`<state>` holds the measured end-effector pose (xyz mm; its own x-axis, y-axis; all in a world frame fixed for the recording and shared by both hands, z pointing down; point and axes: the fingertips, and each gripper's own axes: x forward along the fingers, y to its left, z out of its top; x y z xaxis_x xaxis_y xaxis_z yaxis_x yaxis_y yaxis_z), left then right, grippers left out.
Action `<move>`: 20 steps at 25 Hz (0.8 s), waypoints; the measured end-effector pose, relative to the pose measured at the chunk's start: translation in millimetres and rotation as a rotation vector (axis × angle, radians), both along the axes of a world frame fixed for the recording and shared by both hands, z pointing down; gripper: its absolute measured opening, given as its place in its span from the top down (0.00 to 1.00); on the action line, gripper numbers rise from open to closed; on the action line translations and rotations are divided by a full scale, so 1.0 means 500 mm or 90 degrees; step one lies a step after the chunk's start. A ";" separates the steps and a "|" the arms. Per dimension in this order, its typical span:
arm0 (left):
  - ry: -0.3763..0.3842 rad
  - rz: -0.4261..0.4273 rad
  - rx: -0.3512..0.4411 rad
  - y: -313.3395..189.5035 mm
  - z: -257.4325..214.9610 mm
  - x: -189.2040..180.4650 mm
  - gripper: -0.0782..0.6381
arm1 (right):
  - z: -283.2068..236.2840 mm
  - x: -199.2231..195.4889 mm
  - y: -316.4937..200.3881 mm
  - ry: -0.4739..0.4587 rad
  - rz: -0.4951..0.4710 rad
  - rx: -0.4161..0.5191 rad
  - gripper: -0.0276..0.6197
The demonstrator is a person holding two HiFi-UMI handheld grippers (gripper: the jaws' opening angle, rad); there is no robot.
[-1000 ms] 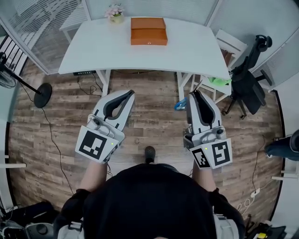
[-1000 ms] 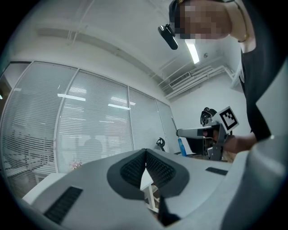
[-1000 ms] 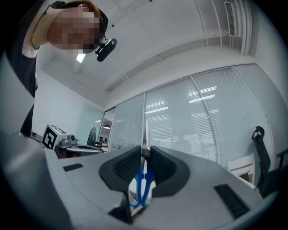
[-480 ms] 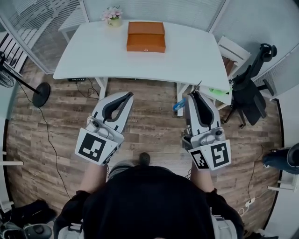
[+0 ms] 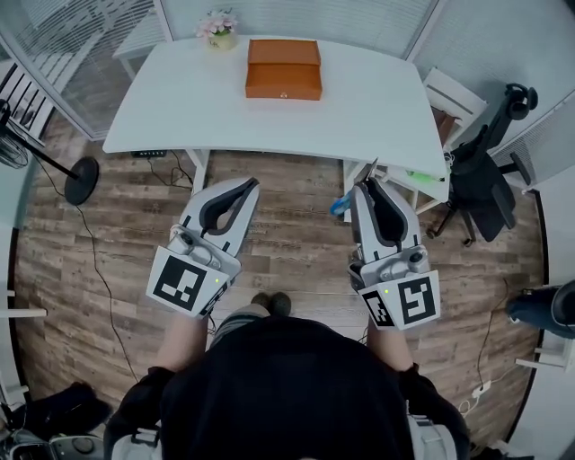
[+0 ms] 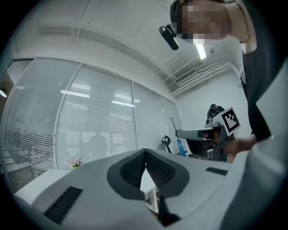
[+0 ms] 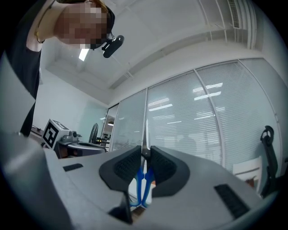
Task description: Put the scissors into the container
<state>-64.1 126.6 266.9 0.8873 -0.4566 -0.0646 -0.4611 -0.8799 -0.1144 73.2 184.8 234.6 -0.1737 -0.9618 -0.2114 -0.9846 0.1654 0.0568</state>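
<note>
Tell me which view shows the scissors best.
Right gripper view: the scissors sit clamped in the right claw, blue handles nearest. Head view shows mostly a blue handle; left gripper view, a distant sliver.

container [image 5: 283,68] on table [image 5: 377,99] | flowerpot [image 5: 220,25] behind-left of container | chair [image 5: 476,171] right of table | scissors [image 7: 140,186] in right gripper [image 7: 144,155]

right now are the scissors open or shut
Shut: the scissors show blue handles side by side, blades in one thin line, clamped in the right gripper.
</note>
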 end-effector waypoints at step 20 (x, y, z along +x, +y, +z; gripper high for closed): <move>-0.004 0.000 0.011 0.004 -0.005 0.030 0.87 | 0.003 0.028 0.000 -0.004 -0.009 0.003 0.85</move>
<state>-49.2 128.6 264.4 0.8875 -0.4559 -0.0671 -0.4608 -0.8776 -0.1325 86.9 184.9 236.0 -0.1868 -0.9583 -0.2163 -0.9823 0.1798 0.0519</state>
